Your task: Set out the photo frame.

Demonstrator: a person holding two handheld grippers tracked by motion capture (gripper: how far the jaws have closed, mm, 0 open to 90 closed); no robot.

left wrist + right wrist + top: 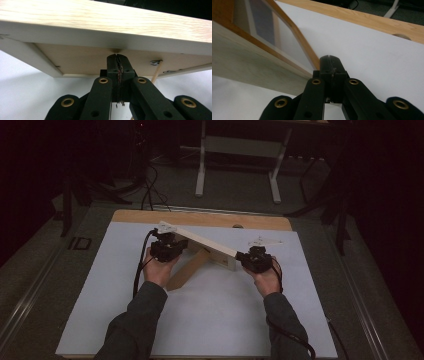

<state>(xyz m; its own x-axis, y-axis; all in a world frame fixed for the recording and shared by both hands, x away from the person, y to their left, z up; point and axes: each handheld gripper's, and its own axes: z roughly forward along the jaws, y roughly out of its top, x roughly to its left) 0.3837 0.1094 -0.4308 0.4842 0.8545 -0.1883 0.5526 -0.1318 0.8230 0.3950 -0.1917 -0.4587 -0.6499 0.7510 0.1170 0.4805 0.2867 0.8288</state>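
Note:
A shallow wooden frame (pixel 200 242) with a pale rim and a brown panel stands tilted on the white sheet (pixel 215 315), one long edge raised. My left gripper (pixel 172 240) is at its left end, my right gripper (pixel 248 256) at its right end. In the left gripper view the shut jaws (pixel 117 57) touch the brown underside of the frame (pixel 100 20) just below its white rim, with nothing between them. In the right gripper view the shut jaws (pixel 329 57) sit against the frame (pixel 249 62) at its corner. A thin wooden dowel (pixel 156 72) leans under the frame.
The white sheet covers a wooden tabletop whose bare strip (pixel 200 217) runs along the far edge. Behind the table a white metal stand (pixel 235 170) and dark cables (pixel 150 190) are on the floor. Both sleeves come in from the bottom.

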